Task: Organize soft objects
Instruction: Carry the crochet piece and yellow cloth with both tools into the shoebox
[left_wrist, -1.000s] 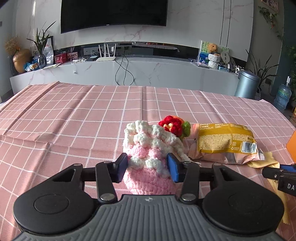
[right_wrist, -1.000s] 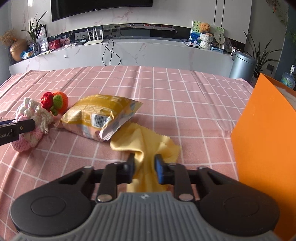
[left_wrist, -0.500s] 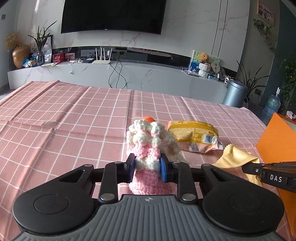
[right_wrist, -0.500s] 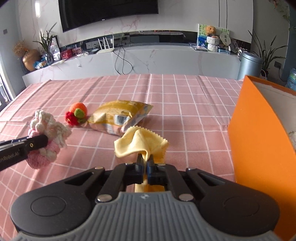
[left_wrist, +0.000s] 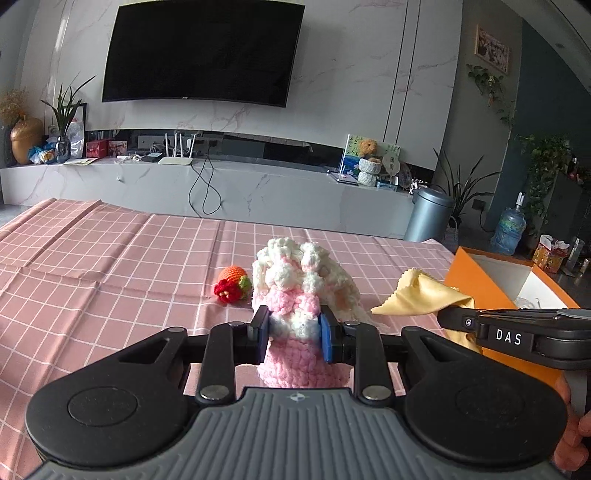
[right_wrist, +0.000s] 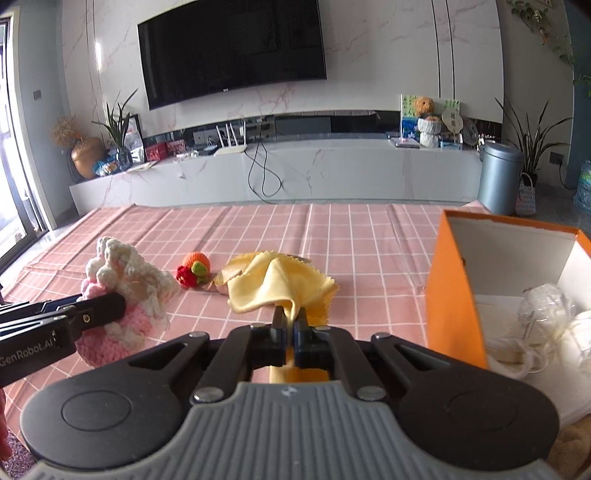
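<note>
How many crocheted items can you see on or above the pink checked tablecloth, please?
2: a pink-and-white crocheted pouch held by the left gripper, and a small orange-and-red crocheted toy lying behind it.

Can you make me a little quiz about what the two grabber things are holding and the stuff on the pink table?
1. True or false: the left gripper has its fingers shut on the pink and white crochet pouch.
2. What is the right gripper pinching? A) the orange box B) the yellow cloth C) the crochet fruit toy
3. Fill in: the orange box stands on the ___ side of the pink tablecloth, seen from the right wrist view.

Key
1. True.
2. B: the yellow cloth is caught between its fingers, while the crochet fruit toy lies loose on the tablecloth.
3. Right.
</note>
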